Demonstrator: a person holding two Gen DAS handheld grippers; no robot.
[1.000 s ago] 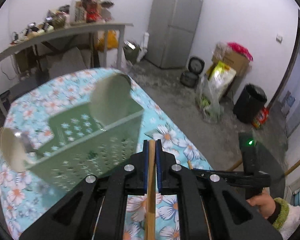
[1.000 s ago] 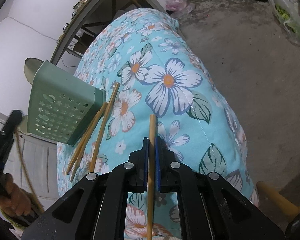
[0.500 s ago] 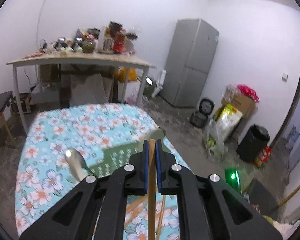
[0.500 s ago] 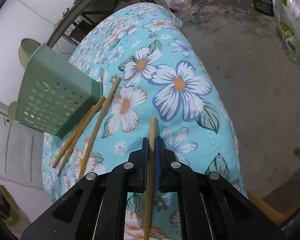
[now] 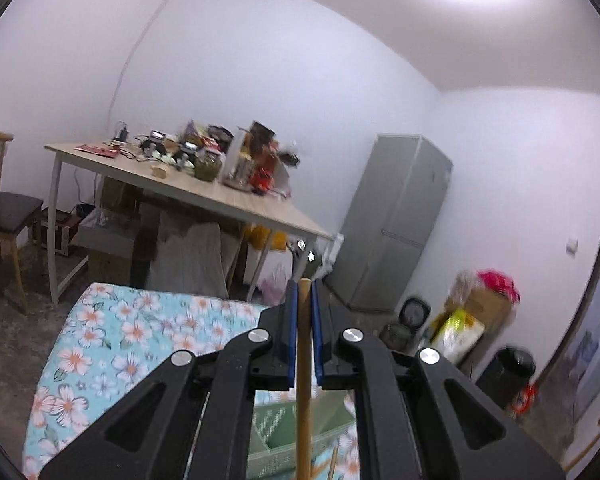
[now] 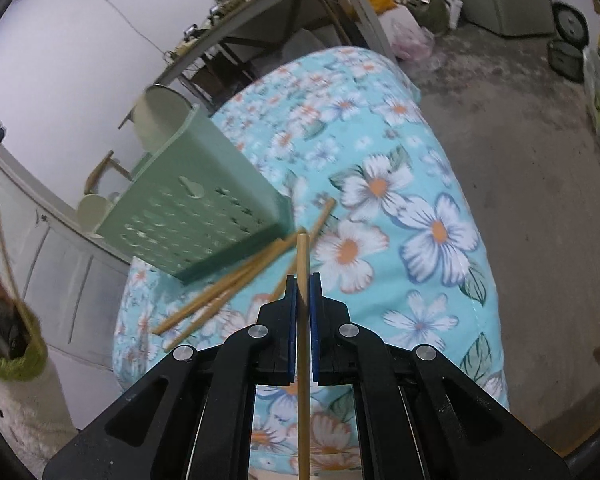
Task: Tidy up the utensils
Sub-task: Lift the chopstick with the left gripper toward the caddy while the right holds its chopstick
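Chopsticks (image 6: 236, 284) lay loose beside the green holder (image 6: 196, 208) near the table (image 6: 440, 184) edge; left gripper (image 5: 305, 292) and right gripper (image 6: 303, 280) each clamped one chopstick, left raised high.

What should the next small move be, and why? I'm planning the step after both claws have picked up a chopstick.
Probably tilt the left claw back down toward the green holder. It grips a chopstick but points at the far wall, with the holder only glimpsed beneath it. The right claw also grips a chopstick, low beside the holder's base.
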